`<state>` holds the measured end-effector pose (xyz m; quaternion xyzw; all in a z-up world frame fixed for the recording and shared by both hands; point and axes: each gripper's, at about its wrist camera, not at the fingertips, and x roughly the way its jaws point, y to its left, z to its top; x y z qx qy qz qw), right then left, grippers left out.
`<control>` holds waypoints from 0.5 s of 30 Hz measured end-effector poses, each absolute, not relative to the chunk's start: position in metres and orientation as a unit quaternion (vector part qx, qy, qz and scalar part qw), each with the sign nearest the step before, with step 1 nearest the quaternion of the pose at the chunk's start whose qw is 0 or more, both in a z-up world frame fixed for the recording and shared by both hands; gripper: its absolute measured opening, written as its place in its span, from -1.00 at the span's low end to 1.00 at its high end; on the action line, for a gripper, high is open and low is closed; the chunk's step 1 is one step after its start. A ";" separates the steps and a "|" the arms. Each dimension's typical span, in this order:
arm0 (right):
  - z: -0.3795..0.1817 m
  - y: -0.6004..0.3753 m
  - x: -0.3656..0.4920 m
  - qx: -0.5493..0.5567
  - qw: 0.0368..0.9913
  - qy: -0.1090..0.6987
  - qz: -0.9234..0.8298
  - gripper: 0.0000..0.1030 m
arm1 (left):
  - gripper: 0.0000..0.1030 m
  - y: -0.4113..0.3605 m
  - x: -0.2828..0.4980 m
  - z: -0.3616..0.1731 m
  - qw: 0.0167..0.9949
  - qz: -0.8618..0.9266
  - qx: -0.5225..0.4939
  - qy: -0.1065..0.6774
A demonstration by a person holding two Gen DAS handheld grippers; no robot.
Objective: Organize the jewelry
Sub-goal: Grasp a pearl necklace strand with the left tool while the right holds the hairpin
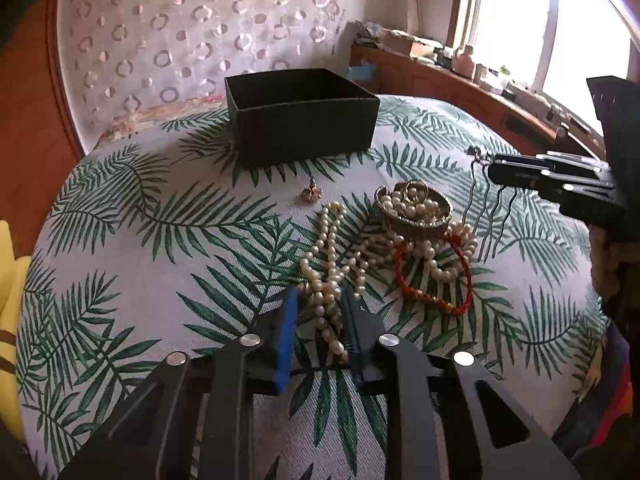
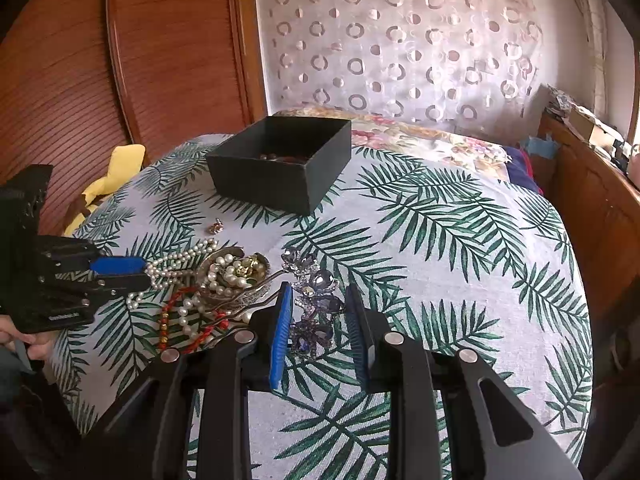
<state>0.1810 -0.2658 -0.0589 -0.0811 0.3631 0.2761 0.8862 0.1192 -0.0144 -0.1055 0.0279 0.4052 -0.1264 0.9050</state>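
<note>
A pile of jewelry lies on the leaf-print cloth: a pearl necklace (image 1: 326,280), a red cord bracelet (image 1: 430,276), a silver cuff (image 1: 416,212) filled with pearls and rings, and a small gold charm (image 1: 311,193) lying apart. My left gripper (image 1: 319,296) is open, its fingers either side of the pearl strand (image 2: 176,260). My right gripper (image 2: 318,292) is open around a jewelled hair comb (image 2: 314,300), whose prongs (image 1: 486,204) show in the left wrist view. A black box (image 1: 300,114) stands behind, with some pieces inside (image 2: 280,156).
The round table (image 2: 460,240) drops off on all sides. A wooden cabinet (image 2: 592,200) stands to the right, a wooden door (image 2: 80,80) to the left, a curtain (image 2: 400,40) behind. A yellow cloth (image 2: 116,172) lies at the far left edge.
</note>
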 end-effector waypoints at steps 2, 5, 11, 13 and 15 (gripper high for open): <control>-0.059 -0.265 0.180 -0.080 0.886 0.363 0.278 -0.44 | -0.79 -0.015 0.119 -0.105 0.904 -0.125 0.034 0.407; -0.058 -0.262 0.179 -0.081 0.884 0.363 0.281 -0.44 | -0.91 -0.013 0.117 -0.104 0.905 -0.127 0.035 0.405; -0.057 -0.257 0.179 -0.084 0.883 0.362 0.286 -0.44 | -0.91 -0.002 0.113 -0.086 0.914 -0.140 0.008 0.382; -0.056 -0.255 0.179 -0.084 0.883 0.360 0.289 -0.44 | -0.91 -0.001 0.113 -0.076 0.918 -0.144 0.004 0.370; -0.053 -0.253 0.178 -0.084 0.884 0.357 0.291 -0.44 | -0.91 0.000 0.112 -0.065 0.922 -0.144 0.008 0.360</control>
